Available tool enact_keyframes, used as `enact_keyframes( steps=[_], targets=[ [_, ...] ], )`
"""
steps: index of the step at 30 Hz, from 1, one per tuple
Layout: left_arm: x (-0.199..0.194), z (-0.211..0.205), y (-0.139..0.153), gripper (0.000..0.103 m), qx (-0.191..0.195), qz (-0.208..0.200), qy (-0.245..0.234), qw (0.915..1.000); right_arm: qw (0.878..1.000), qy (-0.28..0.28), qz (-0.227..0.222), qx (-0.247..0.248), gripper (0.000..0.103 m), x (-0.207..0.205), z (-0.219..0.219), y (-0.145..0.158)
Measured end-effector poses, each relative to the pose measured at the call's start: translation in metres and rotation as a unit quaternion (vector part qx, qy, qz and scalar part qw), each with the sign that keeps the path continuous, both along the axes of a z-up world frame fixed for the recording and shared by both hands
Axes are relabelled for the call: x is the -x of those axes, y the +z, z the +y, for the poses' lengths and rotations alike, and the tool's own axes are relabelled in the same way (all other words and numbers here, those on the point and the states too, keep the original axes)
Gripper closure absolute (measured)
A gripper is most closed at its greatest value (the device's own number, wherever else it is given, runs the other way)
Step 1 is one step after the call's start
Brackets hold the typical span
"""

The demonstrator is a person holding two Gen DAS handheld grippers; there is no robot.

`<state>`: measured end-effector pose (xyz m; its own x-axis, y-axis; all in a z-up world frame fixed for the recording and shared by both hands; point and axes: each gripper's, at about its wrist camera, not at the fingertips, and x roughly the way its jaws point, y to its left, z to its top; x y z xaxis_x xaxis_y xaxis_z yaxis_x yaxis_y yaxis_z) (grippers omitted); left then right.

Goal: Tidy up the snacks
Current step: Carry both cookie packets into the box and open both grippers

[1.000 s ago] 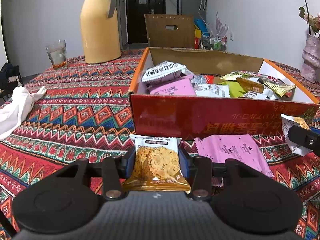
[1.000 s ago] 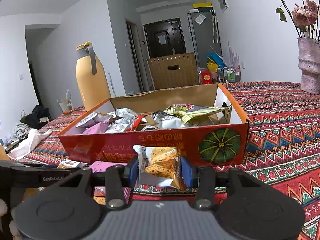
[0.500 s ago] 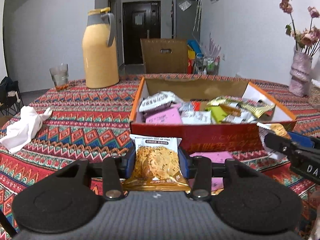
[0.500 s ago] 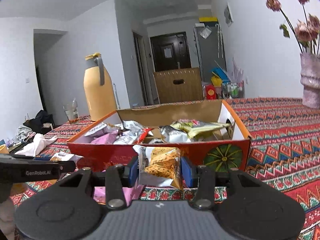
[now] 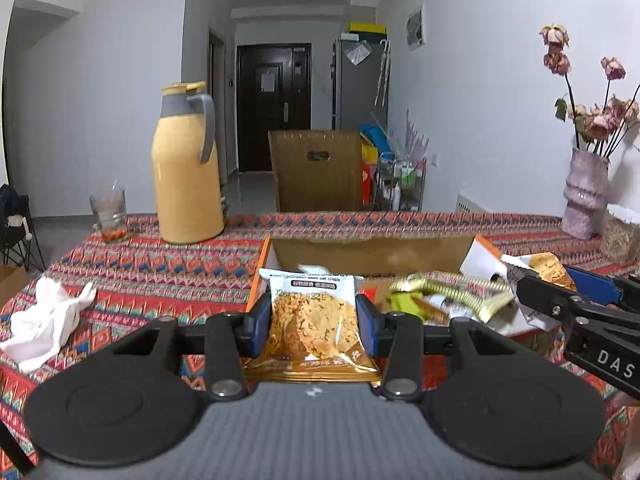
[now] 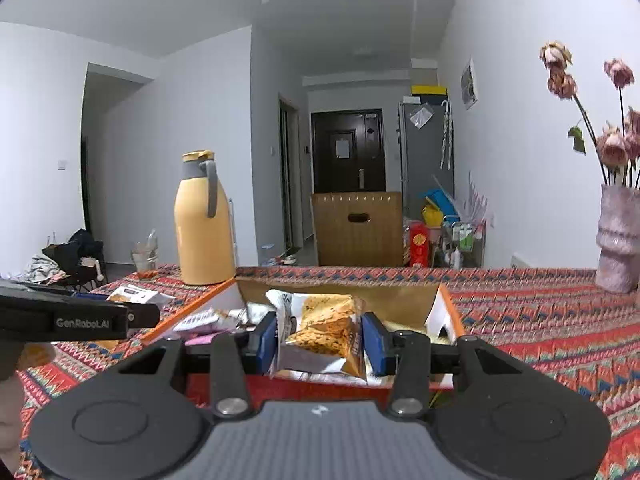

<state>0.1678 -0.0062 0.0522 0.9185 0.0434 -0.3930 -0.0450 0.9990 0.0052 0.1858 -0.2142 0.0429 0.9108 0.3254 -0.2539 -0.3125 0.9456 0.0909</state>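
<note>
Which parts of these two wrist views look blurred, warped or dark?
Left wrist view: green-and-gold wrappers in the box are motion-smeared, while the crisp packet reads sharp; fisheye bends the walls and darkens the corners. Right wrist view: the same bowing and vignette, with even indoor light and no strong glare.

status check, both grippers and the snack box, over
Left gripper shut on oat crisp packet. Right gripper shut on crumpled crisp packet. Both short of the snack box; nothing blocking.
</note>
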Motion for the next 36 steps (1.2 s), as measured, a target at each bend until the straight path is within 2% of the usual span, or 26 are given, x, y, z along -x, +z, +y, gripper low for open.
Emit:
enact_keyframes(
  steps=[9,14,18,23,29,34,36],
  targets=[
    [-0.030,-0.009,0.015,0.059,0.016,-0.016,0.001,0.9998,1.000,-0.019,-0.011,-0.018,0.059,-0.040,-0.002,0.023],
    [-0.052,-0.006,0.016,0.059,0.025,-0.022,0.012,0.9994,0.999,-0.032,-0.007,-0.031,0.059,-0.068,-0.002,0.023],
    [-0.071,0.003,0.004,0.059,0.038,-0.016,0.025,0.9988,0.998,-0.039,0.007,-0.055,0.059,-0.087,-0.005,0.010],
    [-0.086,0.013,-0.017,0.059,0.048,0.004,0.032,0.9983,0.998,-0.028,0.035,-0.052,0.059,-0.100,-0.004,-0.011],
    [-0.090,0.019,-0.024,0.059,0.052,0.016,0.032,0.9980,0.997,-0.021,0.059,-0.037,0.059,-0.107,0.004,-0.025],
    [-0.090,0.017,-0.027,0.059,0.050,0.015,0.031,0.9982,0.997,-0.026,0.062,-0.034,0.059,-0.107,0.007,-0.029],
    [-0.088,0.016,-0.027,0.056,0.052,0.015,0.029,0.9982,0.997,-0.027,0.066,-0.035,0.059,-0.108,0.008,-0.031]
  ],
)
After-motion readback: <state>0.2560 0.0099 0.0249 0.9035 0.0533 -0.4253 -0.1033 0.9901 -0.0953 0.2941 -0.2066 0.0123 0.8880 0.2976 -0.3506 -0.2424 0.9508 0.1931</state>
